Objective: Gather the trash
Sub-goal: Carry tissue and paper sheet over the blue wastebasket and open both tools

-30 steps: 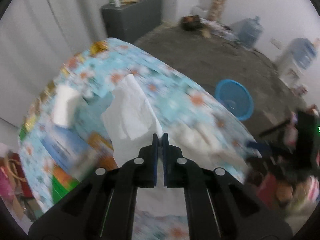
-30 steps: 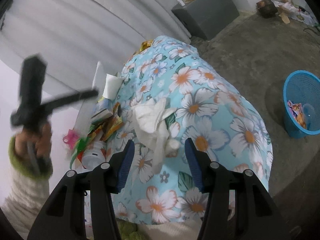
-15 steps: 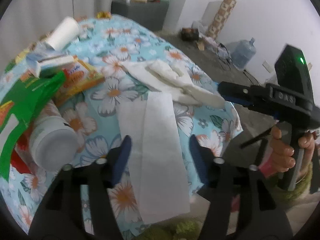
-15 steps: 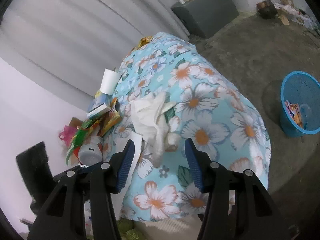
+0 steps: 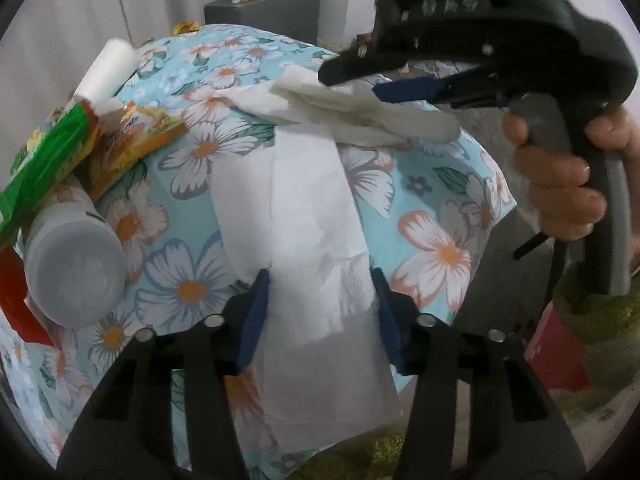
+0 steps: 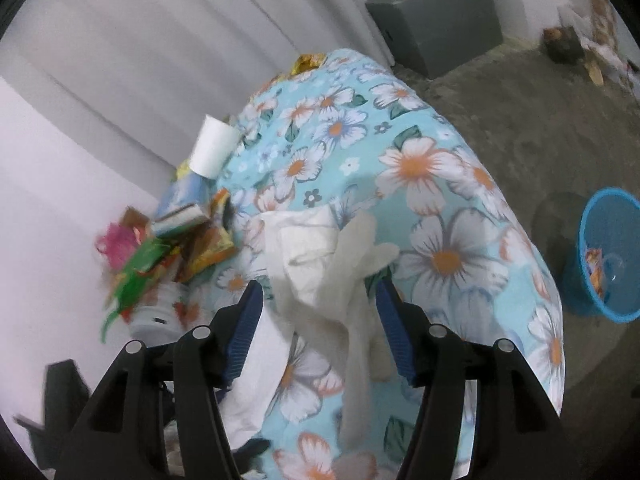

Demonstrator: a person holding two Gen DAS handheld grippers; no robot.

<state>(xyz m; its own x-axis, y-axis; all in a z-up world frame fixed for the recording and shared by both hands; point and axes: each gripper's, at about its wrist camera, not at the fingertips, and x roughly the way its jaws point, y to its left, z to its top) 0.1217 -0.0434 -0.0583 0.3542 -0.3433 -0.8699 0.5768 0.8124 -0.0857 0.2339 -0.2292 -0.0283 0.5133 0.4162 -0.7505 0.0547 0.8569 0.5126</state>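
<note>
A flat white paper towel lies on the flowered tablecloth and hangs over its near edge. My left gripper is open, its jaws on either side of the towel. A crumpled pile of white tissue lies further along the table, also in the left wrist view. My right gripper is open, its jaws astride the pile; it shows in the left wrist view just over the pile. A blue trash basket stands on the floor at right.
At the table's left side lie a white paper cup, a white bottle, a green packet, an orange packet and a small box. A grey cabinet stands by the far wall.
The left gripper let go of the paper towel and opened, then closed in over it. The right gripper moved forward and down onto the crumpled tissue pile.
</note>
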